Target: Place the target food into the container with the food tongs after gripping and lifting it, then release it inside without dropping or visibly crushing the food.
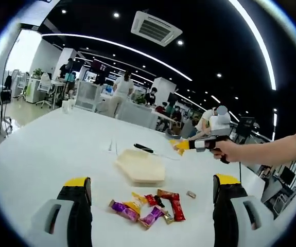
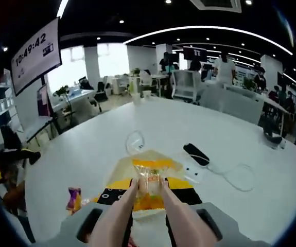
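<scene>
The right claw (image 2: 149, 193) clamps pale tongs (image 2: 118, 218), and the tong tips pinch an orange-wrapped snack (image 2: 149, 177) held up above the white surface (image 2: 86, 149). In the left claw's view that right claw (image 1: 181, 145) sits at 2 o'clock, a hand (image 1: 230, 151) behind it. The tan container (image 1: 141, 167) lies on the surface near centre, and the right claw's view shows its tan edge (image 2: 118, 175) just under the lifted snack. The left claw (image 1: 153, 193) hangs open, its jaws wide apart, over a heap of wrapped candies (image 1: 148, 206) at 6 o'clock.

To finish well, I judge: keep the squeeze light so the wrapper does not buckle, lower the snack until it is inside the container walls, then ease the tongs apart slowly. A black remote (image 2: 196, 154) and cable (image 2: 235, 177) at 3 o'clock stay out of the path.
</scene>
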The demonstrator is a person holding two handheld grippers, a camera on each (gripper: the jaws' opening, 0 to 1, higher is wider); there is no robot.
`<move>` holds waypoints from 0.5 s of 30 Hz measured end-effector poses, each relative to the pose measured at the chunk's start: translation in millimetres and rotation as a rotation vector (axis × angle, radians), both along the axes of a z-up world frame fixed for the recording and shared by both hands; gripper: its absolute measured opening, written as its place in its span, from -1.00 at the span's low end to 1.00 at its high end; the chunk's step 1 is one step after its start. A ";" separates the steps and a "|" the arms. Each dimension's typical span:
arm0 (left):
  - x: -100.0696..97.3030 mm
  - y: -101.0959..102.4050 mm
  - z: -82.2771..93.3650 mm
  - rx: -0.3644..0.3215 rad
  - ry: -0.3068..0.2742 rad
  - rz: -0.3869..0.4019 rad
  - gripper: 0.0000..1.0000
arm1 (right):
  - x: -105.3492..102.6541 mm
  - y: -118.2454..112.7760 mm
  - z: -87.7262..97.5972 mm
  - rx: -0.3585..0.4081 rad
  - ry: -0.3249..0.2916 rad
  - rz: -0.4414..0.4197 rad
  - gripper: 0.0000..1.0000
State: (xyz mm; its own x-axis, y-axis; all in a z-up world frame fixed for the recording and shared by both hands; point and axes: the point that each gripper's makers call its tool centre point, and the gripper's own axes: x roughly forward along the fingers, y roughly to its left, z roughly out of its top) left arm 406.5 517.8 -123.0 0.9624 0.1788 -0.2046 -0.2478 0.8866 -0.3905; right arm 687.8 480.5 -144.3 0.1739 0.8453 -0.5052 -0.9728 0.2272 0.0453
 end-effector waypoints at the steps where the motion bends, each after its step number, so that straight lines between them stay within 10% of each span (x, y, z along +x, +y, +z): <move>1: 0.0 1.4 -3.0 0.000 0.001 0.003 0.99 | 2.5 1.5 0.8 0.002 -0.001 -0.006 -0.55; 15: 8.9 -9.7 6.8 -0.003 -0.021 0.001 0.99 | 31.9 28.5 26.2 -0.023 -0.080 0.034 -0.55</move>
